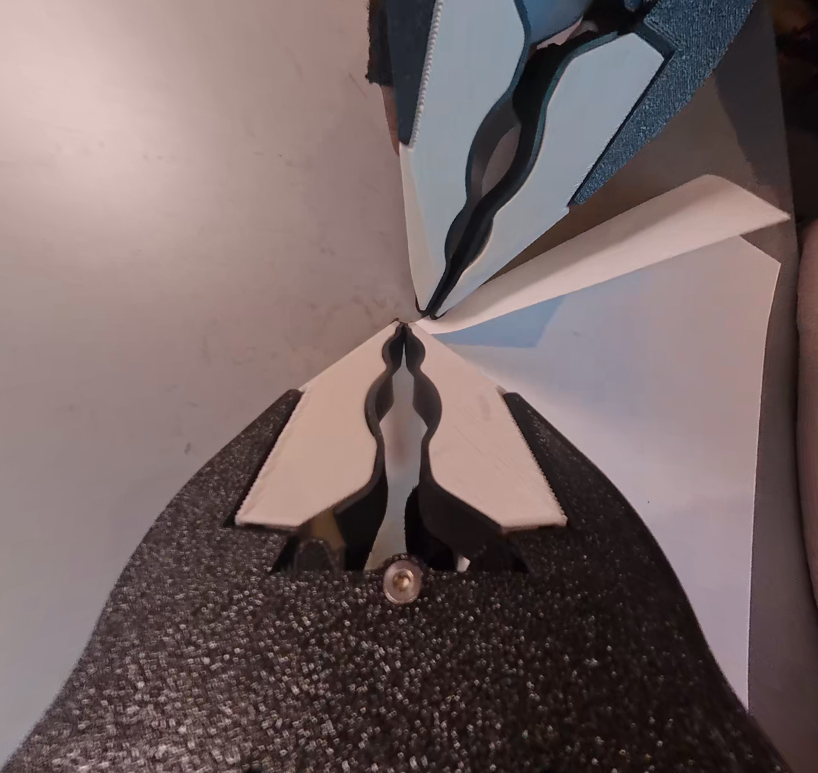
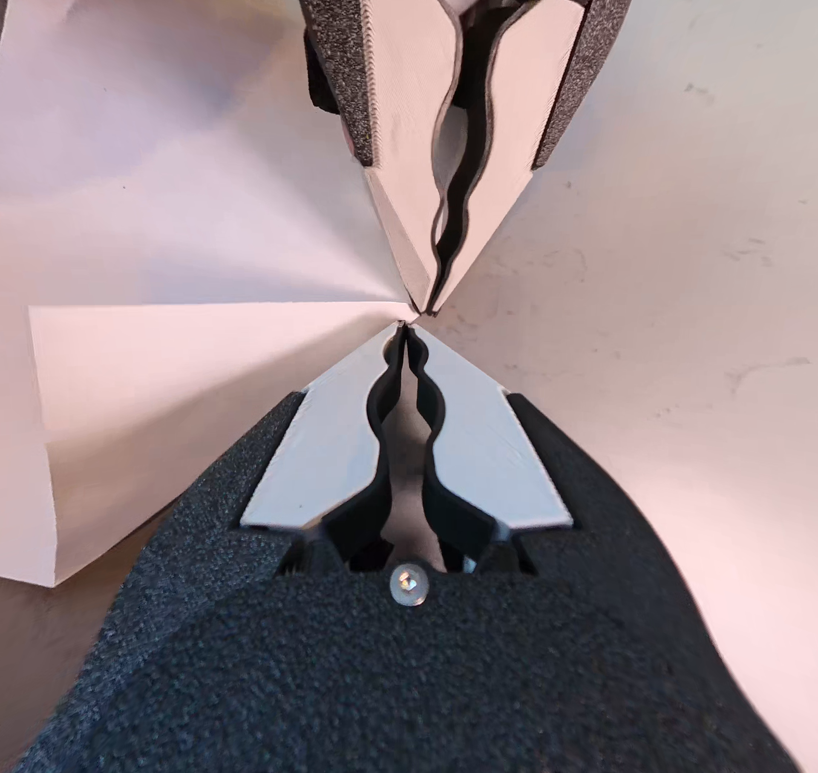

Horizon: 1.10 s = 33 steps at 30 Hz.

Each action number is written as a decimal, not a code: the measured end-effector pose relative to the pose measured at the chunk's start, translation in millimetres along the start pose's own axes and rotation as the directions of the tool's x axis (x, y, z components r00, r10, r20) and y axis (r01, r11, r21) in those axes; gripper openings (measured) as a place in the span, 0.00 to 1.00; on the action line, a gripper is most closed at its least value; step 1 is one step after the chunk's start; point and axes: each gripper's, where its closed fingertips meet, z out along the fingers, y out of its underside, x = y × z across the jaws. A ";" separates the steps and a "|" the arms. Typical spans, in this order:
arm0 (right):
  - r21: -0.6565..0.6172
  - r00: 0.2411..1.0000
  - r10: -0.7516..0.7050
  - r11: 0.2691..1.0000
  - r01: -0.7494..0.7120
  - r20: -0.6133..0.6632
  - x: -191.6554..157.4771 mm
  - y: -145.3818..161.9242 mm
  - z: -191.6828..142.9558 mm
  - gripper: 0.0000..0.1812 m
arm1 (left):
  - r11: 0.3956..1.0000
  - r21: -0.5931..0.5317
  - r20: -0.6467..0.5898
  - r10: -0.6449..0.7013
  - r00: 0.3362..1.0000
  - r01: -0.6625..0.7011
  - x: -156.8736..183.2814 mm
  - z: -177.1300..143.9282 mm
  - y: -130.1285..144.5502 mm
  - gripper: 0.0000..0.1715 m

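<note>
Two pairs of tongs meet tip to tip at the corner of a white sheet of paper (image 1: 619, 397). In the left wrist view the left gripper (image 1: 403, 331), black-bodied with pale fingers, has its tips pressed together on the paper's corner, while the right gripper (image 1: 427, 309), blue-bodied, comes in from above with its tips likewise closed on the same corner, just beside the left one's. The right wrist view shows the mirror of this: the right gripper (image 2: 403, 329) at the bottom and the left gripper (image 2: 425, 309) reaching down from the top, both pinching where the sheet (image 2: 177, 375) narrows to a point. Both holds sit so close that the paper fans out from them in radiating creases, and one flap (image 1: 642, 238) stands up from the pale tabletop (image 1: 177, 220), which suggests, as a judgement, that the corner is being gathered or a fold held along its start. The wavy dark pads behind each pair of tips stand apart only where their contours bulge; at the very ends they touch. Hard to settle is how much paper lies between each pair of tips, since the corner itself is hidden inside them. Far edges of the sheet run out of frame, and a dark band (image 1: 796, 353) beyond the table's edge is too cropped to name.
</note>
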 end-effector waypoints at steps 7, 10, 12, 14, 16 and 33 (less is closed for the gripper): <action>-0.078 0.986 -0.156 0.985 0.152 -0.058 -0.9 0.3 1.4 0.00 | 1.000 -0.004 -0.007 -0.008 1.000 0.008 -0.1 0.3 -0.2 0.00; -0.122 0.981 -0.193 0.974 0.189 -0.020 -1.3 0.1 2.5 0.00 | 1.000 -0.016 -0.013 -0.012 1.000 0.011 -0.2 0.5 -0.5 0.00; -0.127 0.979 -0.204 0.971 0.203 0.006 -2.8 -2.0 4.8 0.00 | 1.000 -0.019 -0.011 -0.017 1.000 0.016 -0.1 0.7 -0.7 0.00; -0.110 0.984 -0.172 0.978 0.175 0.036 -5.1 -4.6 7.6 0.00 | 1.000 -0.016 -0.003 -0.020 1.000 0.020 -0.2 0.7 -0.7 0.00; -0.103 0.994 -0.094 0.990 0.099 0.055 -5.0 -3.8 7.2 0.00 | 1.000 -0.008 0.006 -0.024 1.000 0.024 -0.2 0.5 -0.5 0.00; -0.033 0.993 -0.077 0.997 0.074 -0.090 -4.2 -2.8 6.5 0.00 | 0.995 -0.070 0.083 0.077 0.994 -0.072 2.6 -2.0 5.5 0.00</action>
